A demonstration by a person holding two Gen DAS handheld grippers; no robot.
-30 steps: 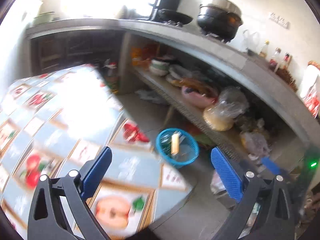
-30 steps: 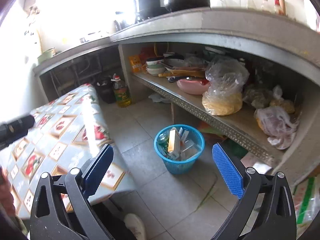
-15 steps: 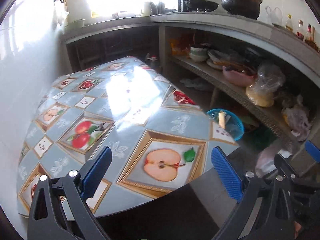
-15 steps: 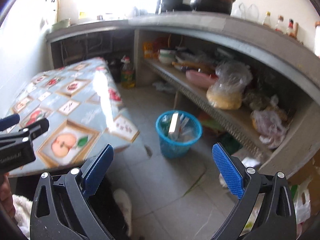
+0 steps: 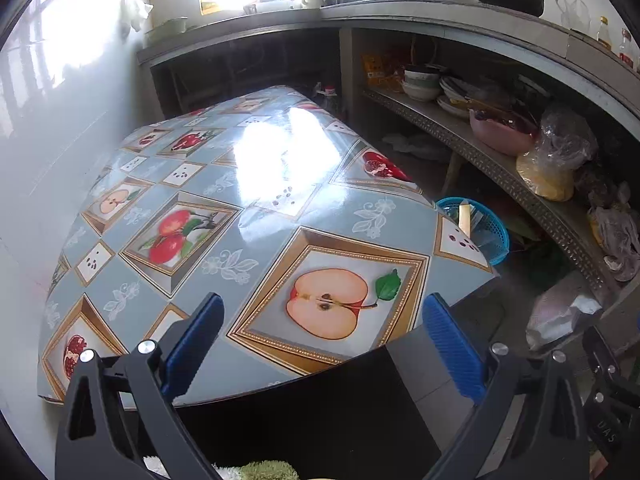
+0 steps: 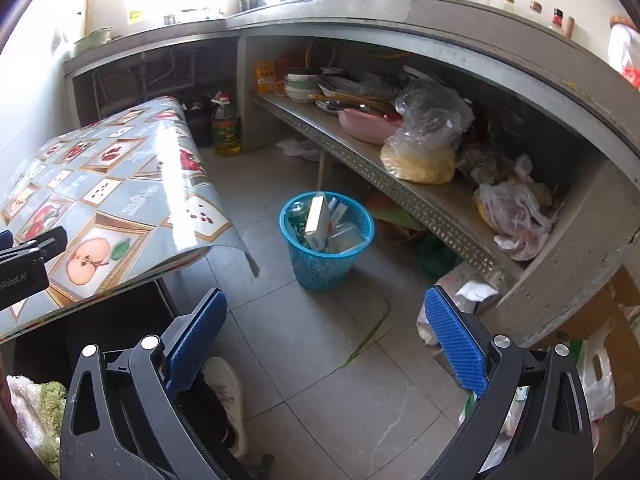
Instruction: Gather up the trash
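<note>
Blue basket (image 6: 326, 240) w/ trash, floor, ahead of empty R gripper (image 6: 324, 338)

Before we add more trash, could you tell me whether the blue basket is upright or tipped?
Upright: the blue basket stands on the floor, rim up, with cartons inside.

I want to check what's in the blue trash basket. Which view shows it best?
The right wrist view: the blue trash basket stands whole on the floor, cartons visible inside. In the left wrist view the table hides most of it.

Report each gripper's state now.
Left gripper: open, holding nothing.
Right gripper: open, holding nothing.
</note>
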